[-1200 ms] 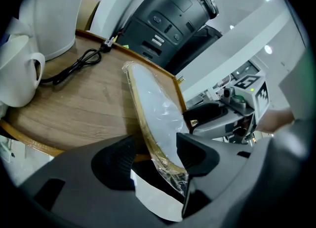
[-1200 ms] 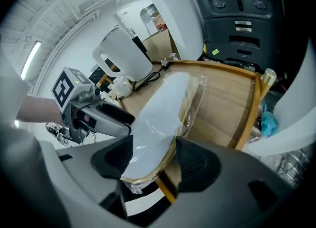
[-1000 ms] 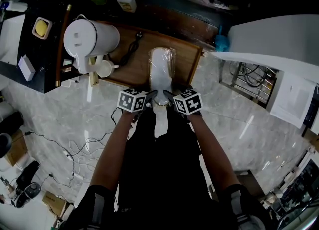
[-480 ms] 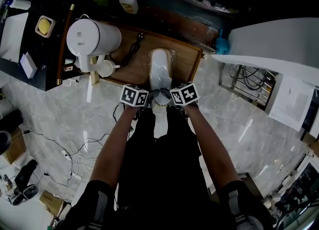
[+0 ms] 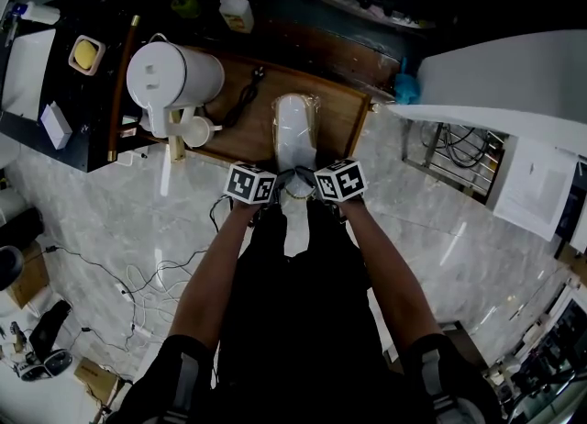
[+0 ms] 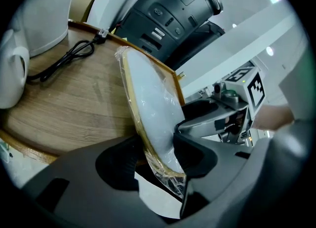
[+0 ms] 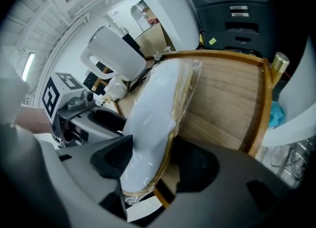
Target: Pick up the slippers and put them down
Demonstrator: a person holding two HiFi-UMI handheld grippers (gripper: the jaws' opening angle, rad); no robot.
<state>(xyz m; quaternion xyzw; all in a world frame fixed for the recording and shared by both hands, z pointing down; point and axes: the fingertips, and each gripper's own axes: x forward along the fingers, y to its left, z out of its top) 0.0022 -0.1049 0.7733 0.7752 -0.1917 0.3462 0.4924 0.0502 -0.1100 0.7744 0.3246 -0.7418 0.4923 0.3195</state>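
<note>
1. The plastic-wrapped slippers [image 5: 295, 128] lie lengthwise on the wooden tray [image 5: 341, 119], with their near end toward the person.
2. The left gripper [image 6: 155, 155] straddles that near end, its jaws closing around it.
3. The right gripper [image 7: 150, 165] seems clamped on the same end, just beside the left one.
4. A white jug [image 5: 174, 78] stands at the tray's left end.
</note>
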